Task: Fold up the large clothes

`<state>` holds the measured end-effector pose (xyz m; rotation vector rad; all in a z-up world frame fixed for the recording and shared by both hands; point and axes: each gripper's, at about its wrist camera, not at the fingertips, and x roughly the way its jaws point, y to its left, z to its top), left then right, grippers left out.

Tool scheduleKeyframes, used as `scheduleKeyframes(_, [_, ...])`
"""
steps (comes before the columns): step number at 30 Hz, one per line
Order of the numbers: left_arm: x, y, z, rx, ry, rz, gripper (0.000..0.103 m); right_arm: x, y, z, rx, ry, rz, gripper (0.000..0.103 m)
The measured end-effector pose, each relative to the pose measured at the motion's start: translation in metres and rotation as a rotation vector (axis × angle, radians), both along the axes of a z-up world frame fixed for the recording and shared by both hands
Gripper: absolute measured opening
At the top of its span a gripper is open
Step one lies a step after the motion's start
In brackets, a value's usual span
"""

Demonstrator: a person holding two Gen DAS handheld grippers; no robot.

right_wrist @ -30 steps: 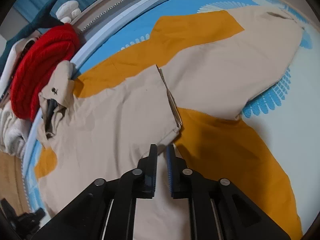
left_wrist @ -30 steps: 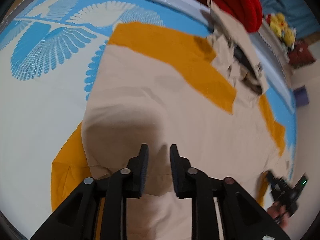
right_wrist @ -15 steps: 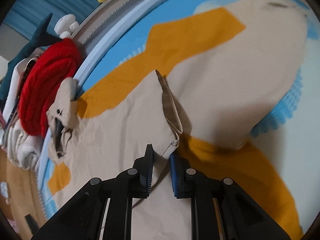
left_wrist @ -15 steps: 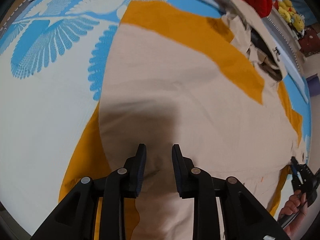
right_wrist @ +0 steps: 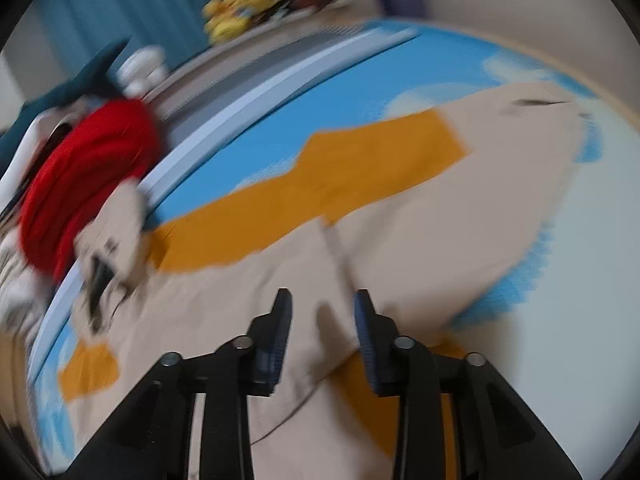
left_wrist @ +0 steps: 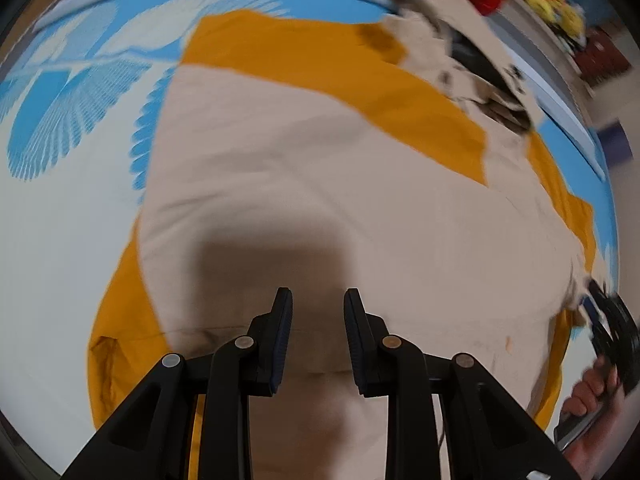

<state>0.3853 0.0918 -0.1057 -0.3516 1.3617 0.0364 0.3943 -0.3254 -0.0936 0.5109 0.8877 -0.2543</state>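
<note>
1. A bed (left_wrist: 60, 264) with a white and blue feather-print cover fills both views; it carries everything I am working on.
2. A large beige and mustard garment (left_wrist: 320, 184) lies spread across the bed, partly folded, with a beige panel laid over the mustard parts. Its collar end lies crumpled near the far edge of the bed, beside a red knit pile (right_wrist: 80, 184).
3. My left hand-held gripper (left_wrist: 317, 320) points steeply down over the beige panel. Its jaws stand apart with no cloth between them, so it holds nothing.
4. My right hand-held gripper (right_wrist: 322, 316) is opening. A folded beige edge lies under the gap, but the pads do not press on it.
5. A person's hand (left_wrist: 592, 392) shows at the lower right of the left view, holding the right tool.
6. Risks, as I judge them: the freshly laid flap could spring back or slide off line, because nothing pins it. Cloth could also snag on a fingertip as a tool lifts away, dragging the fold open. The right view is blurred, so I cannot confirm the edge lies flat.
</note>
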Motion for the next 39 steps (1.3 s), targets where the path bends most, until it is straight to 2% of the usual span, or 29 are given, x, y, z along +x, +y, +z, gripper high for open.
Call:
scheduleKeyframes(2, [-0.001, -0.012, -0.007, -0.004, -0.003, -0.042, 0.030, 0.013, 0.001, -0.024, 0.112, 0.090, 0.083, 0.040])
scheduleKeyframes(3, [-0.001, -0.016, -0.019, -0.012, 0.029, -0.063, 0.032, 0.018, 0.001, -0.039, 0.137, 0.165, 0.100, 0.040])
scheduleKeyframes(4, [-0.002, -0.019, -0.030, -0.010, 0.069, -0.072, 0.031, 0.019, 0.000, -0.050, 0.121, 0.227, 0.096, 0.040])
scheduleKeyframes(7, [-0.004, -0.024, -0.023, 0.046, 0.062, -0.089, 0.031, 0.017, -0.005, -0.045, 0.124, 0.228, 0.072, 0.040])
scheduleKeyframes(11, [-0.009, -0.034, 0.012, 0.101, -0.024, -0.090, 0.032, 0.015, -0.001, -0.014, 0.037, 0.160, 0.102, 0.040])
scheduleKeyframes(14, [-0.014, -0.043, 0.028, 0.084, -0.057, -0.081, 0.032, 0.009, 0.005, 0.019, -0.063, 0.088, 0.143, 0.040])
scheduleKeyframes(17, [-0.020, -0.061, 0.046, 0.132, -0.090, -0.087, 0.032, -0.001, 0.014, 0.046, -0.126, 0.036, 0.181, 0.040])
scheduleKeyframes(23, [-0.038, -0.090, 0.066, 0.145, -0.155, -0.088, 0.036, -0.022, 0.014, 0.092, -0.231, -0.077, 0.236, 0.040])
scheduleKeyframes(30, [-0.044, -0.112, 0.081, 0.149, -0.195, -0.094, 0.037, -0.037, -0.007, 0.106, -0.249, -0.106, 0.223, 0.040])
scheduleKeyframes(39, [-0.043, -0.126, 0.075, 0.169, -0.192, -0.114, 0.037, -0.048, -0.068, 0.107, -0.261, -0.142, 0.143, 0.040])
